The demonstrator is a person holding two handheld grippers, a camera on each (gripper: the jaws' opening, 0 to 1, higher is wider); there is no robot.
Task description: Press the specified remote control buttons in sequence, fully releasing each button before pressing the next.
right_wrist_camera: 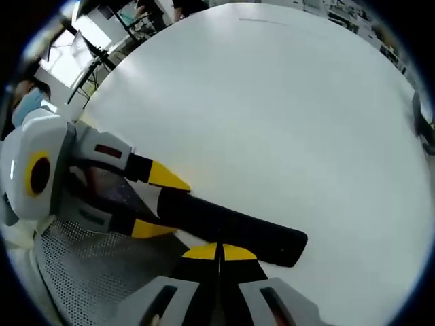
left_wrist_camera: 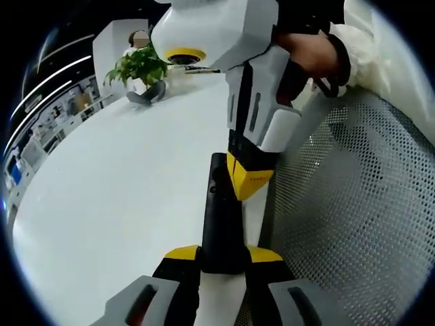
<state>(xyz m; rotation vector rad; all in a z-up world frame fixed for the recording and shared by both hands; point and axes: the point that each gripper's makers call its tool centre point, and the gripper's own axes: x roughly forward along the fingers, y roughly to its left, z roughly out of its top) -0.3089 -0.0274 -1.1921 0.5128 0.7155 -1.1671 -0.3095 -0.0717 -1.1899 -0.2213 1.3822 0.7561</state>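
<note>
A long black remote control (left_wrist_camera: 219, 210) lies over the white table's near edge. My left gripper (left_wrist_camera: 223, 255) is shut on its near end, one yellow tip on each side. In the right gripper view the same grip appears at the left, with the left gripper (right_wrist_camera: 158, 202) clamping the end of the remote (right_wrist_camera: 234, 231). My right gripper (left_wrist_camera: 248, 182) comes down from above, its yellow tips together against the remote's top face about mid-length. In its own view the right gripper (right_wrist_camera: 219, 252) is shut, tips meeting just at the remote's edge. The buttons are too dark to make out.
The white table (left_wrist_camera: 122, 183) stretches far and bare, with a potted green plant (left_wrist_camera: 139, 66) at its far end. A grey mesh chair surface (left_wrist_camera: 353, 204) lies beside the table edge under the grippers. A person's hand (left_wrist_camera: 306, 54) holds the right gripper.
</note>
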